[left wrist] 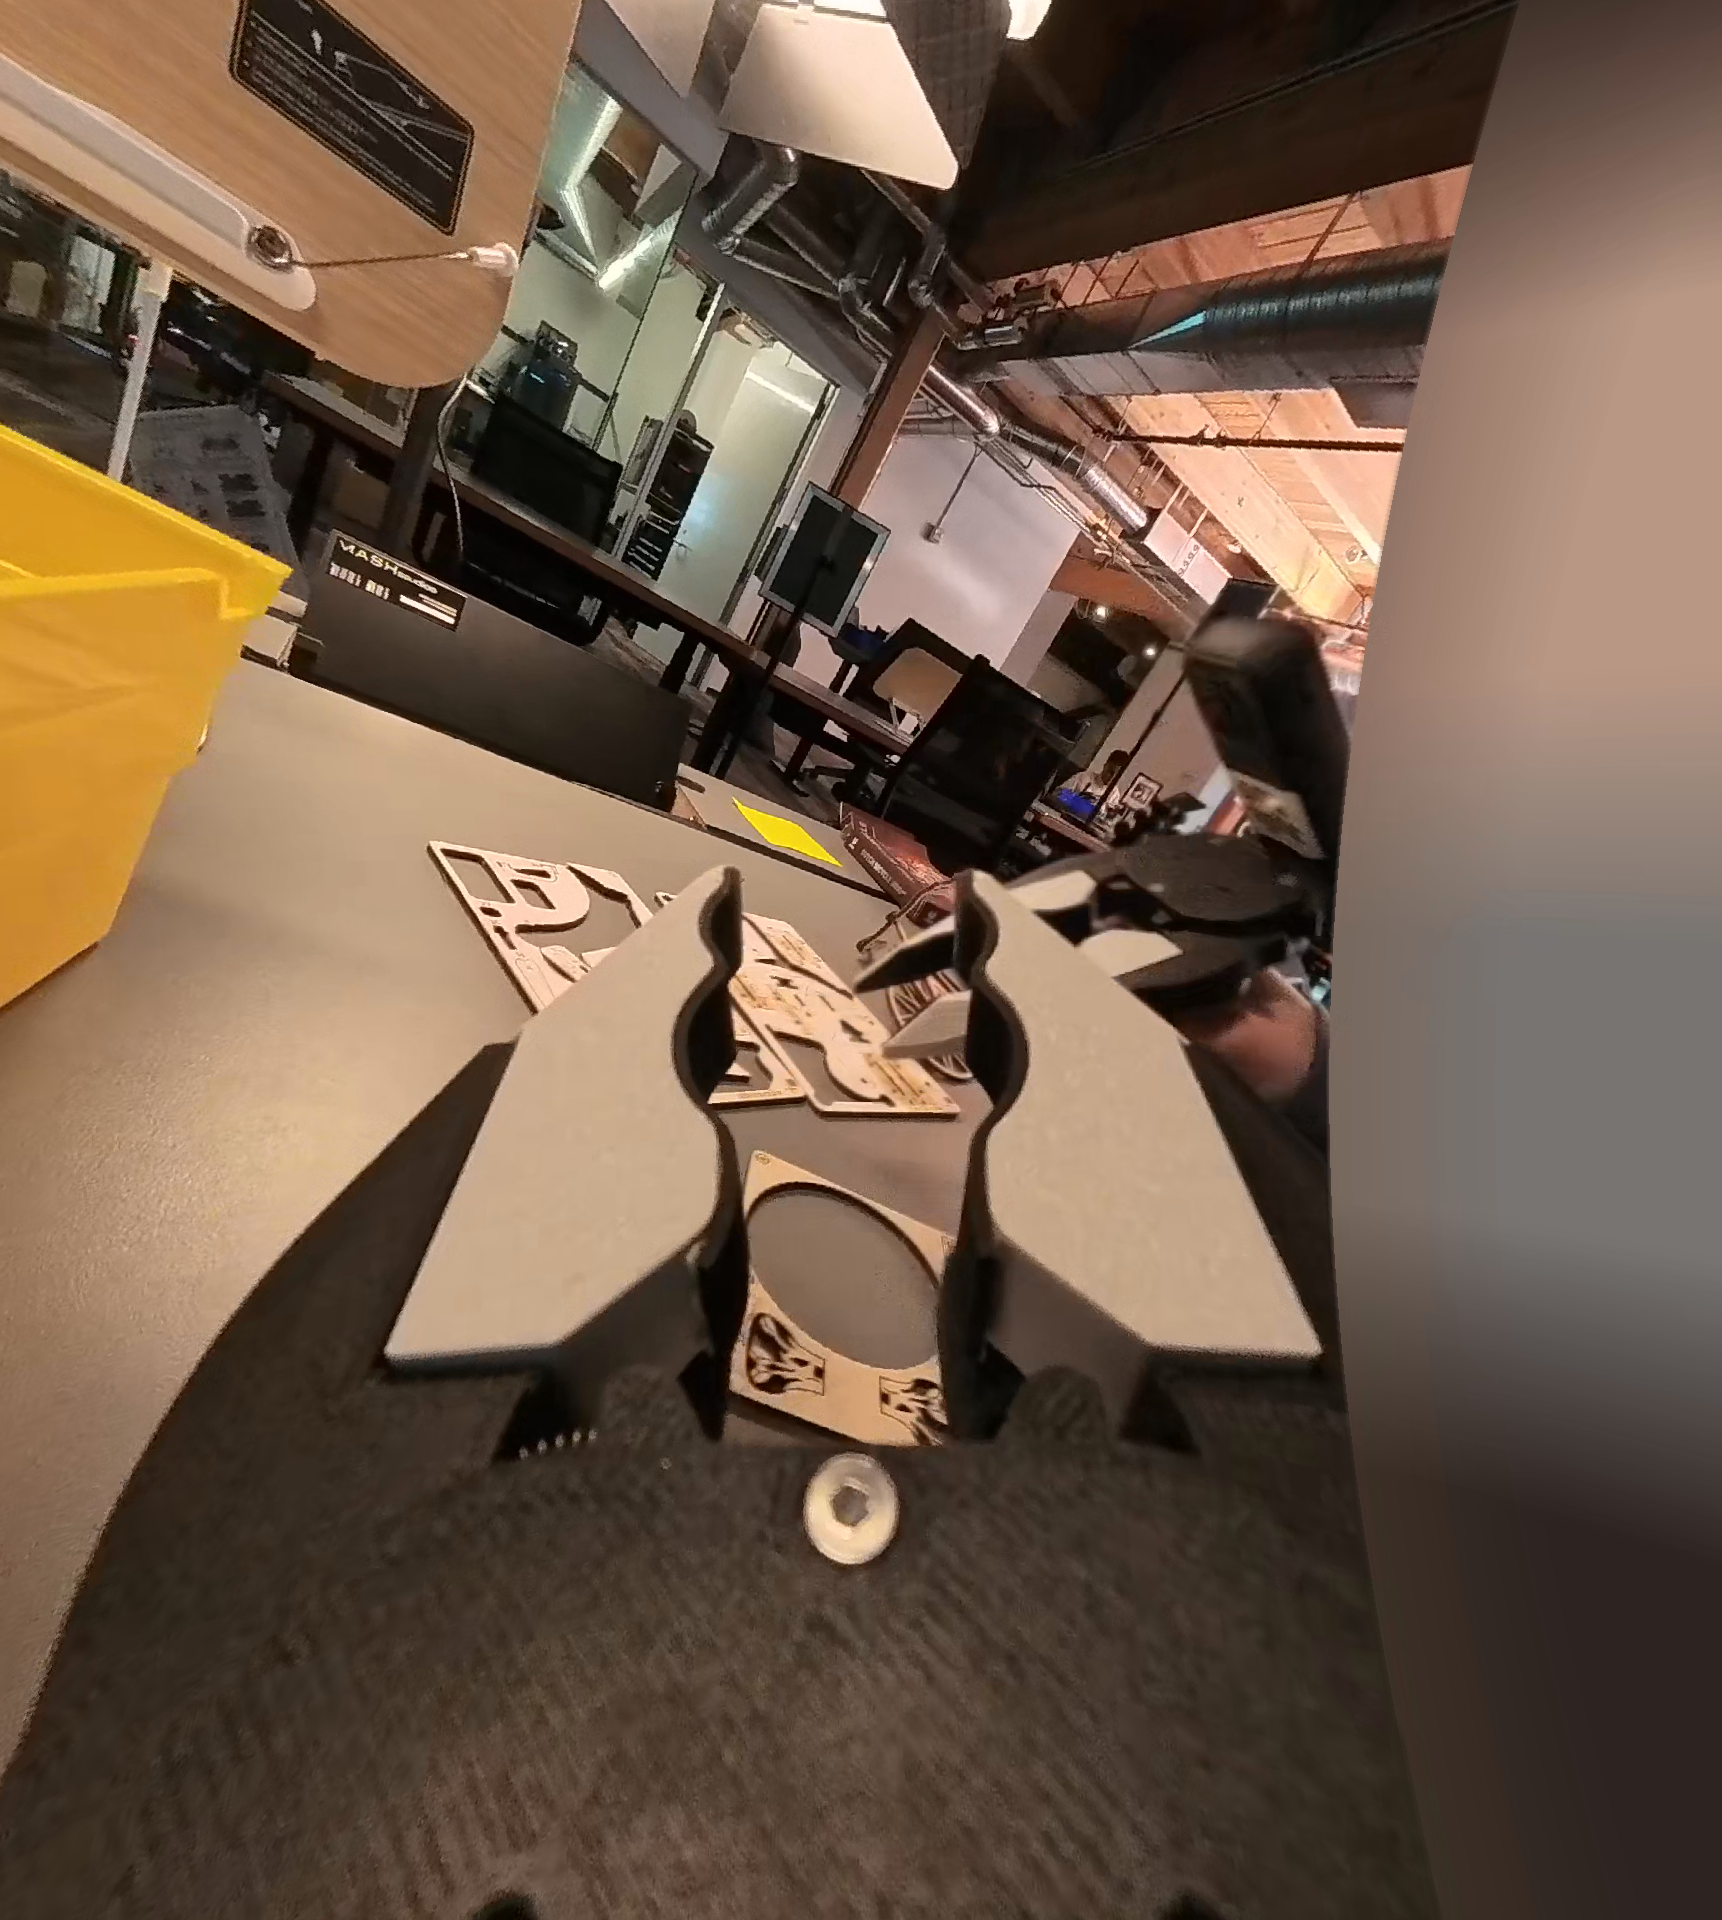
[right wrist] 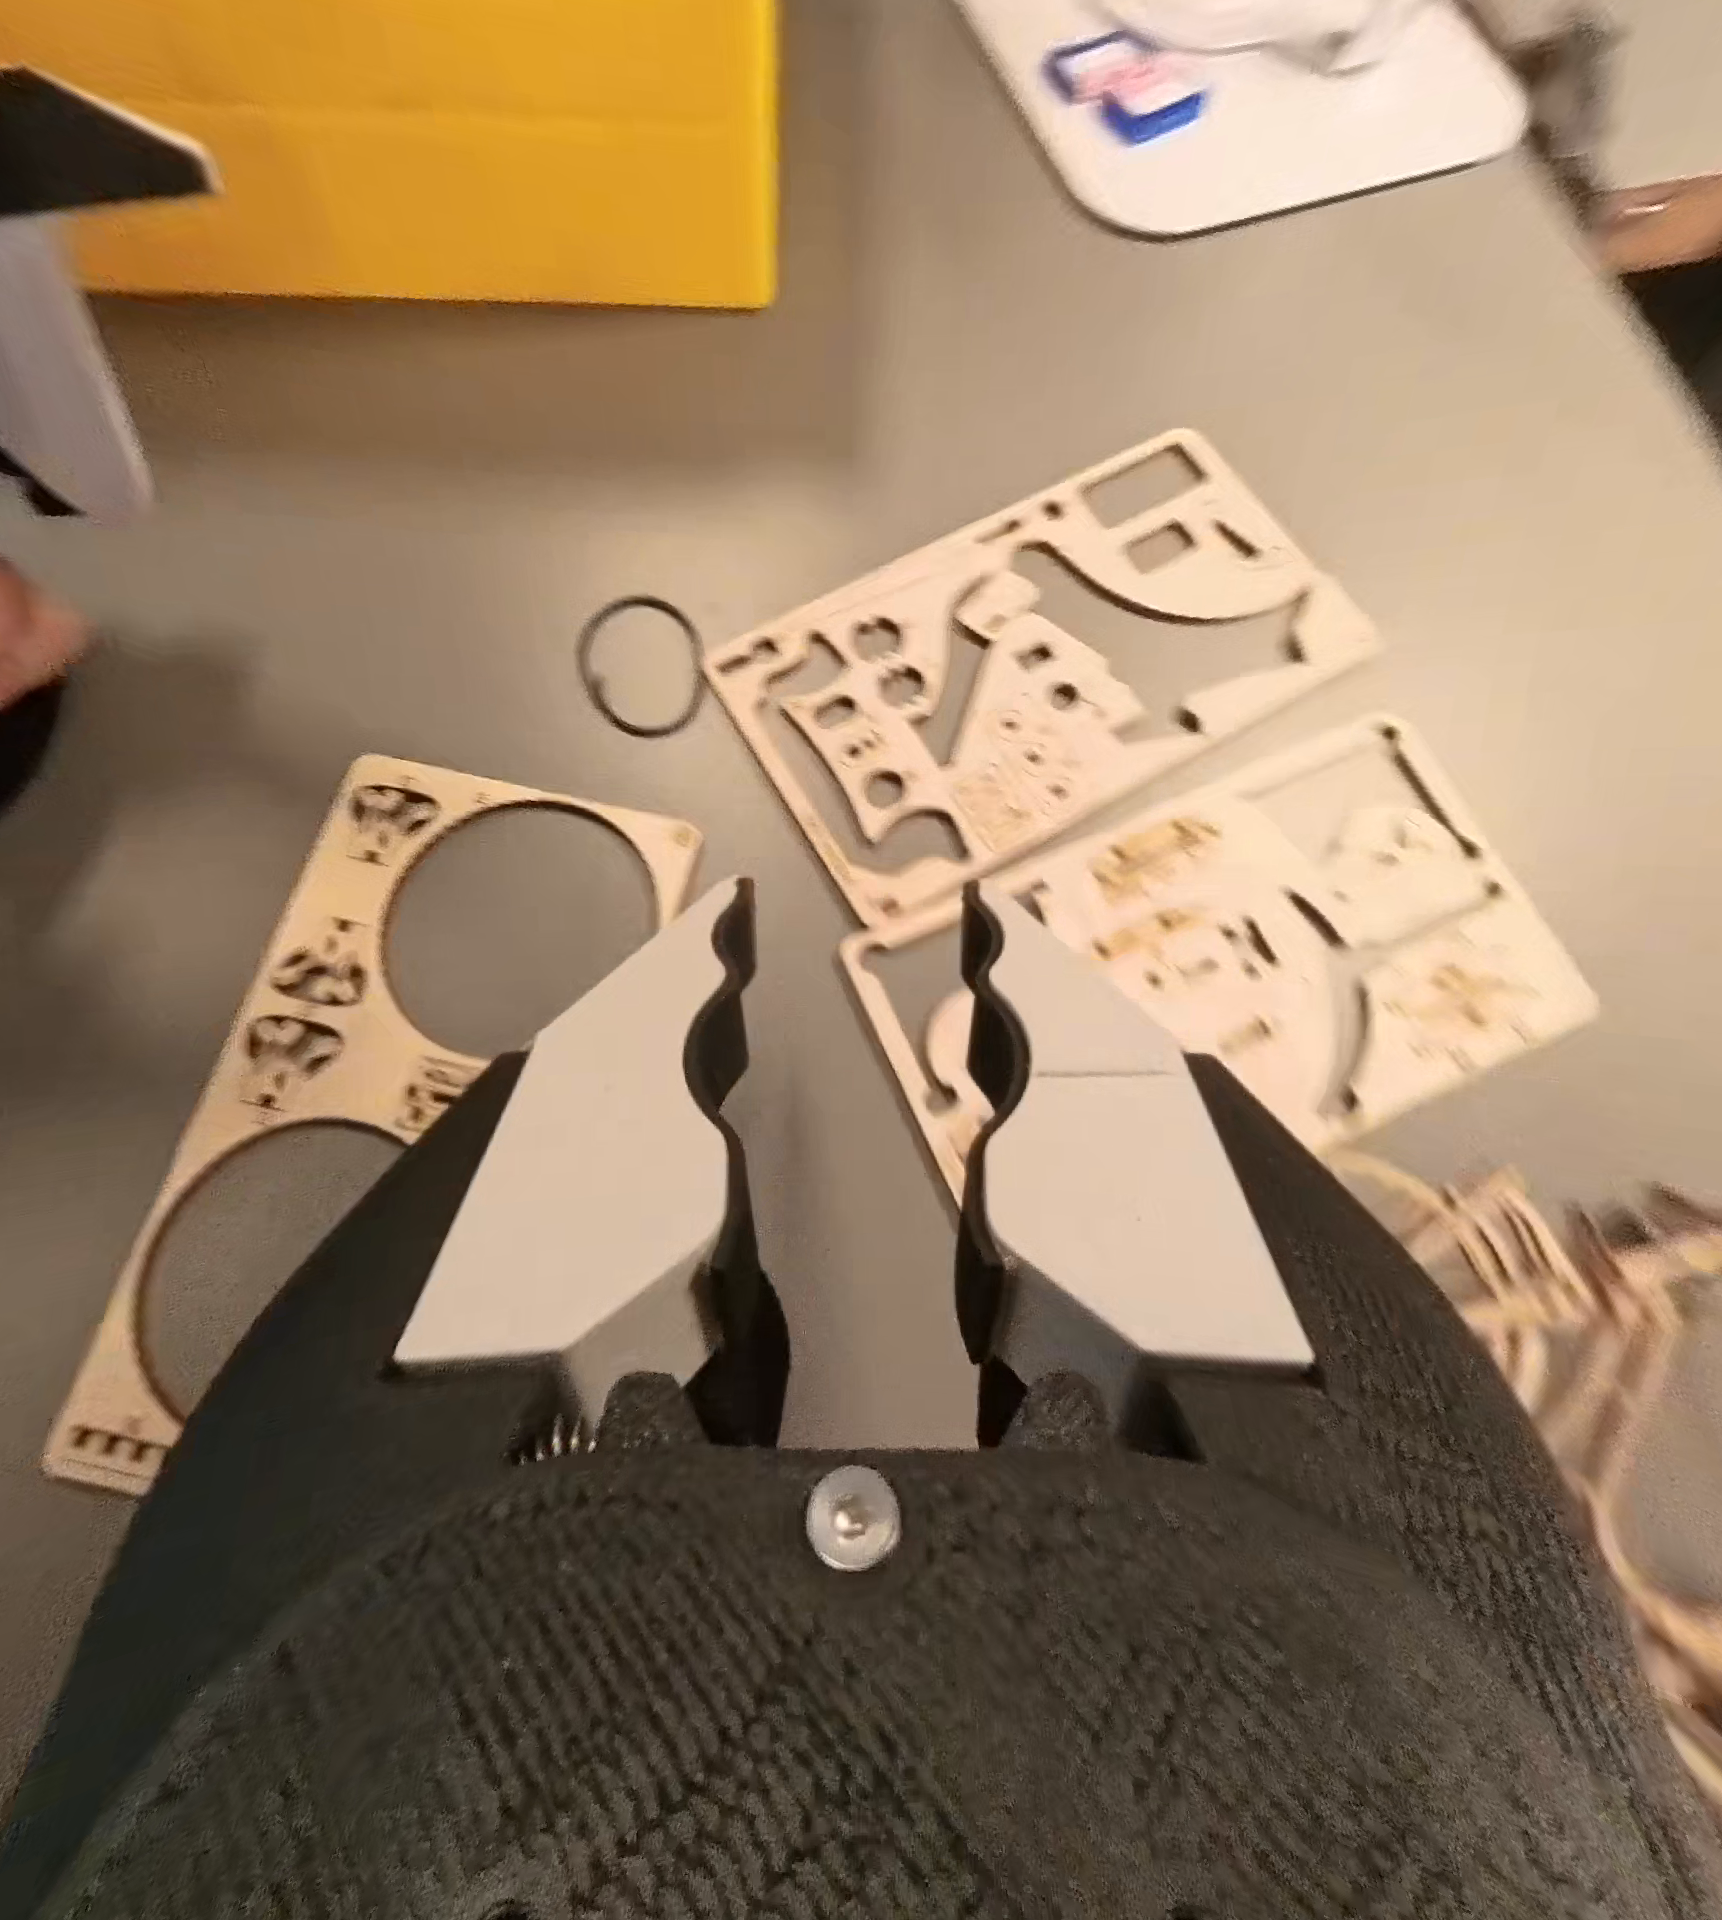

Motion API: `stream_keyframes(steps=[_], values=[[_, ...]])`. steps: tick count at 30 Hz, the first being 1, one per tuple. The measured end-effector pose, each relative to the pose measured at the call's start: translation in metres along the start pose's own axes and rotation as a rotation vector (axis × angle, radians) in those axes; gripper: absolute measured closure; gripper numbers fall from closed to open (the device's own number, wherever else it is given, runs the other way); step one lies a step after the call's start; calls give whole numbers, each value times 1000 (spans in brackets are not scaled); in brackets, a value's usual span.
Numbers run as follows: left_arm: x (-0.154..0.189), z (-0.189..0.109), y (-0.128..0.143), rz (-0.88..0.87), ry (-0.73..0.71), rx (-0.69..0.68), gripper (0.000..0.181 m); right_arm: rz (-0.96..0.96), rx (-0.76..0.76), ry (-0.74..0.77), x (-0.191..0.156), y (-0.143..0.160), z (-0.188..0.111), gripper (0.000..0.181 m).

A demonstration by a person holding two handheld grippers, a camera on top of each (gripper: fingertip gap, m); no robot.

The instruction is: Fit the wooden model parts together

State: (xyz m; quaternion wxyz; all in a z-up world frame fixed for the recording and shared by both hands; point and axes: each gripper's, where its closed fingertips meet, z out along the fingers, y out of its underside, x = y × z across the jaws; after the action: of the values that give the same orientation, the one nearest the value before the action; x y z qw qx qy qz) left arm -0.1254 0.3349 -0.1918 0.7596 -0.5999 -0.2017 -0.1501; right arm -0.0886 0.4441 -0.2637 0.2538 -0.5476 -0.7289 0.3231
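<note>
- The step looks early: both grippers are hovering over the grey surface [right wrist: 421, 540], holding nothing.
- The left gripper [left wrist: 846, 935] is sitting low, fingers apart, above a pale wooden sheet with two round cut-outs [right wrist: 337, 966].
- The right gripper [right wrist: 857, 914] is hanging with fingers apart over two more thin laser-cut wooden sheets [right wrist: 1044, 675], partly emptied and overlapping.
- A part-built wooden model [right wrist: 1563, 1278] is lying blurred at the right.
- A thin black ring [right wrist: 641, 667] is lying between the sheets.
- Next, probably, one part needs gripping by its edges.
</note>
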Motion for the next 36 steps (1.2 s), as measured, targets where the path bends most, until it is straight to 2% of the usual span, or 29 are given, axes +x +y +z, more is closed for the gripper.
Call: stream_keyframes(steps=[1,4,8,14,36], values=[[0,0,0,-2,2,0,142,10,17,63,8,6,-8,143],[1,2,2,-9,9,-10,142,22,9,172,21,30,-19,146],[2,4,5,-9,18,-31,142,80,-71,136,20,56,-13,144],[1,3,4,-17,14,-24,142,175,-92,73,17,60,-7,139],[1,3,5,-31,22,-26,142,215,-166,-43,-21,74,-27,136]])
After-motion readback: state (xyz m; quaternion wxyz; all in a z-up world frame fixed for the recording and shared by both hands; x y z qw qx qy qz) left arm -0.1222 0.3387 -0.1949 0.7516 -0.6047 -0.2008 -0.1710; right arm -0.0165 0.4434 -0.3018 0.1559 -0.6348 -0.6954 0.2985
